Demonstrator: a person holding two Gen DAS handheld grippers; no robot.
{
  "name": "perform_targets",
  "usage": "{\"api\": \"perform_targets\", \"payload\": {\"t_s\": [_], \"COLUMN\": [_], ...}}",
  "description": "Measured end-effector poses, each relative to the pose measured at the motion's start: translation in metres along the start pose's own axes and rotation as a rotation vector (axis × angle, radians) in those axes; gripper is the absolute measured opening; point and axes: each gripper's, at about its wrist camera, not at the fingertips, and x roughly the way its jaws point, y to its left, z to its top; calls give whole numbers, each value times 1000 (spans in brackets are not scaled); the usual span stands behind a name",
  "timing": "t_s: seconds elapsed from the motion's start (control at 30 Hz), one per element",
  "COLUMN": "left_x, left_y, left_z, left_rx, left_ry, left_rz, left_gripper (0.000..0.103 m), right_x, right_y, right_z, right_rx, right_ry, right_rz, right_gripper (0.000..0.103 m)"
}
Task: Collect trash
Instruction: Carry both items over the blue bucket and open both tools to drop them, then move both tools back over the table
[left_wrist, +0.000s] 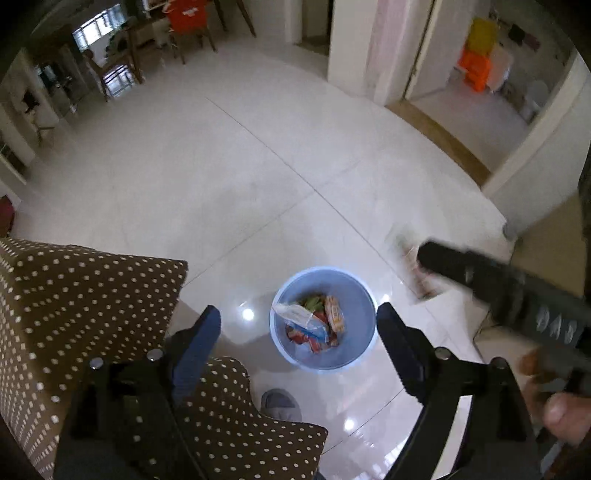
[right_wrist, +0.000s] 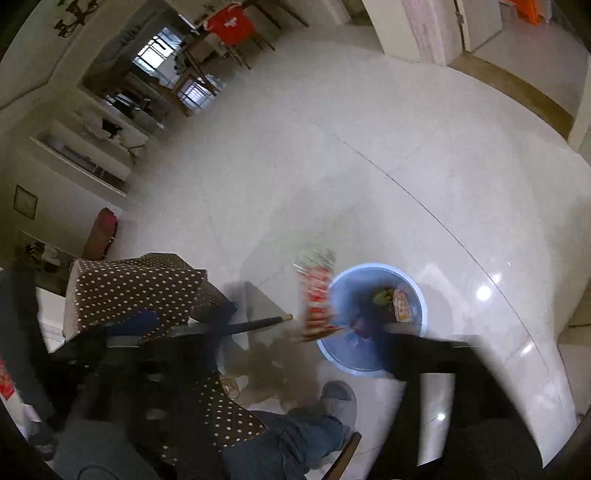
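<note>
Blurring smears most of the right wrist view, so the right gripper (right_wrist: 332, 332) shows only as dark streaks; whether its jaws grip the red and white snack packet (right_wrist: 316, 291) in front of them, I cannot tell. In the left wrist view that same gripper (left_wrist: 428, 258) reaches in from the right edge with the packet (left_wrist: 410, 266) a pale blur at its tip, off to the right of the blue trash bin (left_wrist: 323, 319). The left gripper (left_wrist: 299, 328) hangs above the bin with its jaws wide apart and nothing between them. The bin stands on the white tiled floor (left_wrist: 229, 177) and holds several wrappers (left_wrist: 314, 323), their print too small to read. A brown dotted cushion (left_wrist: 74, 295) covers the lower left and hides part of the left finger. A grey slipper (left_wrist: 280, 404) shows just below the bin, partly cut off by the cushion. Chairs (left_wrist: 188, 22) stand far back, well apart from the bin
</note>
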Motion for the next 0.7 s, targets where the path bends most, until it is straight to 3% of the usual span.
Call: {"api": "perform_targets", "payload": {"t_s": [0.07,0.17,0.33,0.7], "left_x": [-9,-30,-64,-156], "left_y": [4,12,14,29], "left_z": [3,3,-3,-29], "left_rx": [-22,-50,-63,-92], "left_ry": [-23,-73,-133,-283], "left_rz": [3,0,-14,-39], "left_gripper": [84,85,85,86], "right_x": [-1,-8,-25,-92], "right_y": [-2,-3,4,67], "right_z": [-3,-5,-10,-19], "right_rx": [18,31,33,-52], "right_ry": [0,-17,-46,-178], "right_rz": [-14,-35,-68,-63], "right_gripper": [84,97,97,97]}}
